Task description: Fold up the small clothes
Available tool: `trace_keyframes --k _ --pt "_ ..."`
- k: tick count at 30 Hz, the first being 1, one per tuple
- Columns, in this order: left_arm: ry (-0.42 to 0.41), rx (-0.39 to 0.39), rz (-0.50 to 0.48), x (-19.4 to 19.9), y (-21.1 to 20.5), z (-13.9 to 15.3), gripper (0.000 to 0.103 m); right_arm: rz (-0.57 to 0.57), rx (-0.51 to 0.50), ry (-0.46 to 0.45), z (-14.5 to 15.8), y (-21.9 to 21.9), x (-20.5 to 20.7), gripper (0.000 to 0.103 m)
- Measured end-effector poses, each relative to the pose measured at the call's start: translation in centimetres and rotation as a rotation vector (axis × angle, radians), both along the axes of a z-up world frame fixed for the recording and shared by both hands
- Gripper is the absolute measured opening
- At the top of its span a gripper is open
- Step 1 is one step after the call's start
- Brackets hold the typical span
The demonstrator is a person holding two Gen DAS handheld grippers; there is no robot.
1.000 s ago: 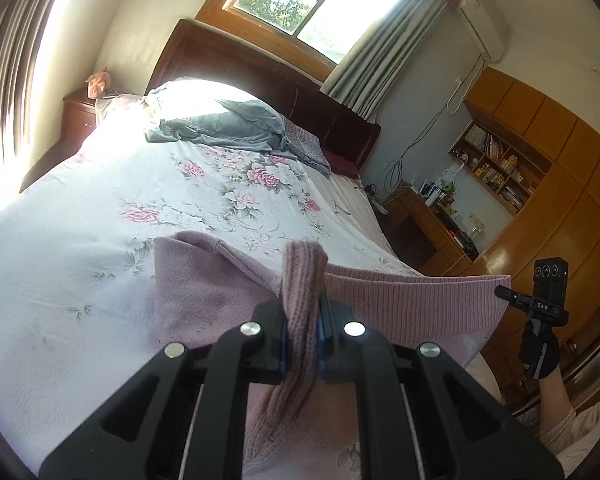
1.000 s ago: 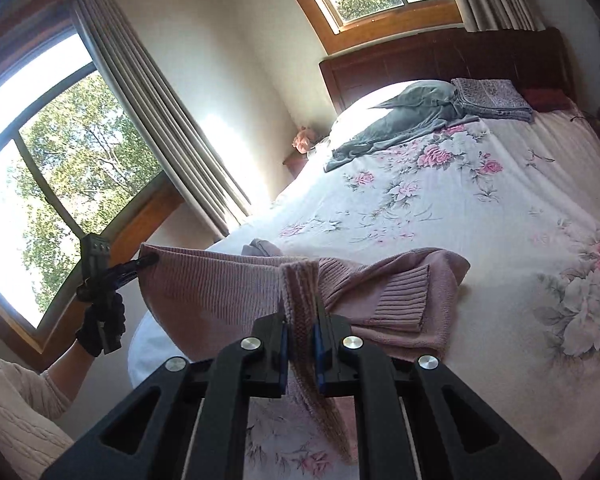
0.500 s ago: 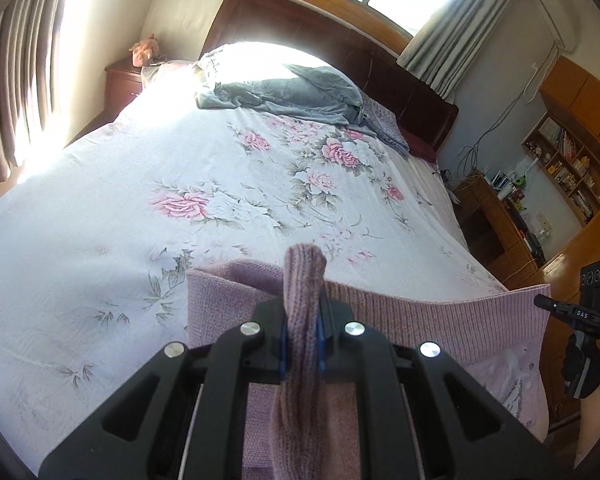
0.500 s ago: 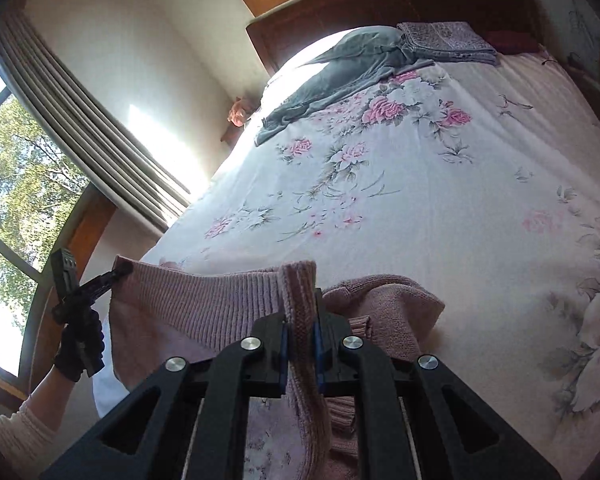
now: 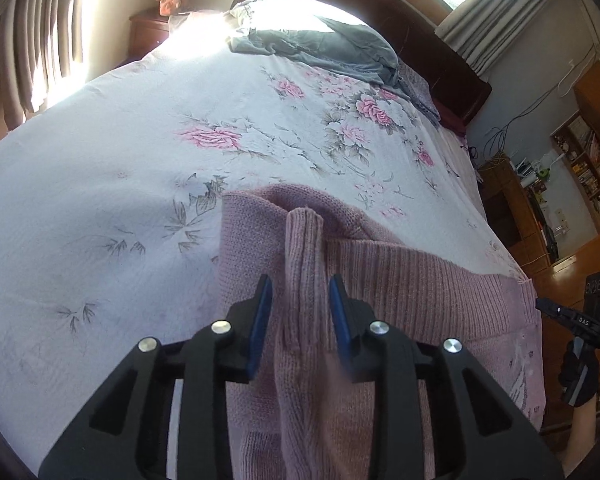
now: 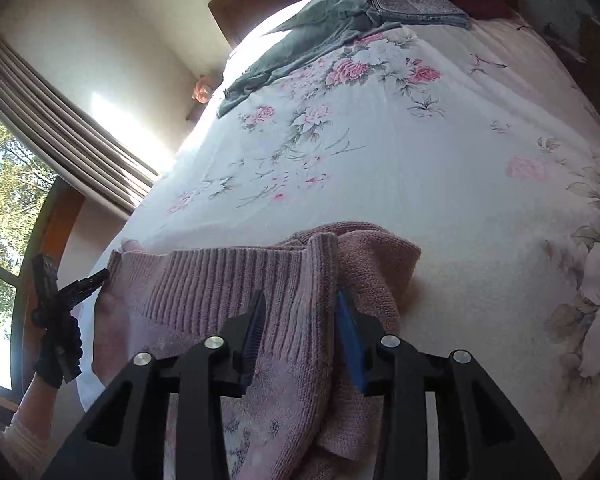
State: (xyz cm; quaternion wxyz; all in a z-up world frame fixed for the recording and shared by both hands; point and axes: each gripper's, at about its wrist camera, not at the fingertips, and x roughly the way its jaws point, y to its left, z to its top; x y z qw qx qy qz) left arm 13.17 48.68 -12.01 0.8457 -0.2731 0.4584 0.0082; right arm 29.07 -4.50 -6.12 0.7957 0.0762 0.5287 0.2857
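Floral-sheeted bed [image 5: 100,184], near edge: a pink knit sweater [image 5: 420,292], soft, limp and best taken by its ribbed hem, lies draped there, with left tongs [image 5: 300,304] and right tongs [image 6: 300,316] both parted around loosened hem folds.

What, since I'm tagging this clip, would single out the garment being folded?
Find the white floral bedspread. At its near edge lies the pink sweater. Unlike the grey clothes heaped by the headboard, it is ribbed knit.
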Motion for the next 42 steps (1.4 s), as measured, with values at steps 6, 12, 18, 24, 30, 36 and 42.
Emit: trace_keyframes --k 6,12,18,24,30,36,42 --pt "0.043 0.041 -0.03 -7.9 -2.0 0.6 0.04 0.104 -0.012 -0.003 2.0 -0.6 -8.2 0.049" --pt "0.096 0.036 0.021 -12.9 -3.8 -0.6 0.04 0.117 -0.027 0.061 -0.8 -1.0 -13.8 0.049" --pt "0.136 0.088 0.004 -13.1 -5.1 -1.5 0.039 0.139 -0.042 0.099 -2.3 -0.4 -15.0 0.011" --pt "0.165 0.127 -0.01 -13.1 -5.1 -1.5 0.04 0.112 -0.016 0.106 -0.6 -2.0 -15.2 0.008" --pt "0.181 0.124 -0.004 -13.2 -5.0 -2.6 0.044 0.076 -0.025 0.151 -3.0 -3.0 -15.4 0.008" --pt "0.189 0.125 0.005 -13.0 -4.9 -3.2 0.049 0.062 -0.03 0.155 -3.5 -2.7 -15.3 0.007" --pt "0.152 0.197 0.019 -12.8 -5.5 0.9 0.046 0.03 0.013 0.135 -0.5 -4.0 -15.0 0.038"
